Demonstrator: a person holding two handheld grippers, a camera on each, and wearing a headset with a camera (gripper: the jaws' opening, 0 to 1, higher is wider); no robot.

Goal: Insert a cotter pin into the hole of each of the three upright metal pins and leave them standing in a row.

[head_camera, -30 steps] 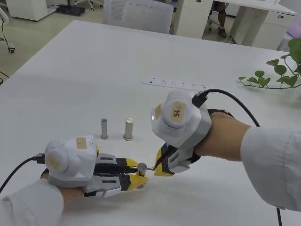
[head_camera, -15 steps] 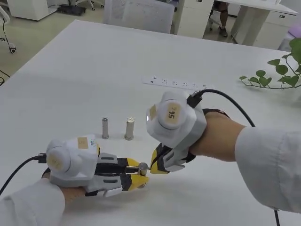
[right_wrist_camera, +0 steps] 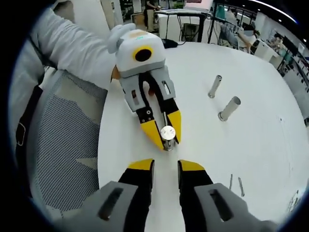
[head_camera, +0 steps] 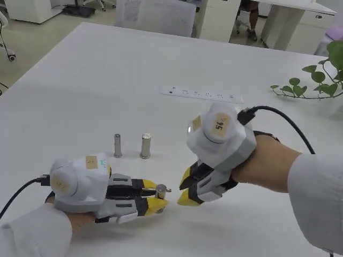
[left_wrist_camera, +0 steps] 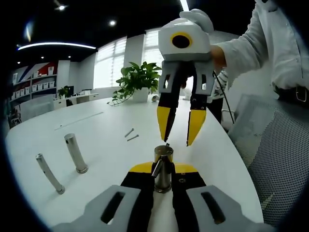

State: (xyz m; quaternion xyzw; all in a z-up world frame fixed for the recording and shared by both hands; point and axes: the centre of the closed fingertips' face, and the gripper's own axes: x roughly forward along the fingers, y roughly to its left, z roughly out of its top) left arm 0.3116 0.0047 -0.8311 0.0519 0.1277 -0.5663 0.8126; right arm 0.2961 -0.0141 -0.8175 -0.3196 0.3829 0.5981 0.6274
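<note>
the left gripper sits at the lower left of the head view, its jaws closed on a short metal pin that stands upright on the white table. a cotter pin crosses the top of it at a slant and looks threaded through the hole, though i cannot tell how far. the right gripper hangs just above and behind that pin in the left gripper view, jaws parted and holding nothing, tips aimed down at it without touching. a thin pin and a thicker pin stand side by side just up-frame of the left gripper, and i can make out no cotter pin in either. two spare cotter pins lie flat on the table, left of the right gripper's tips in the left gripper view and at the lower right of the right gripper view, long axes roughly parallel. the free right gripper looks the likelier one to fetch them.
</note>
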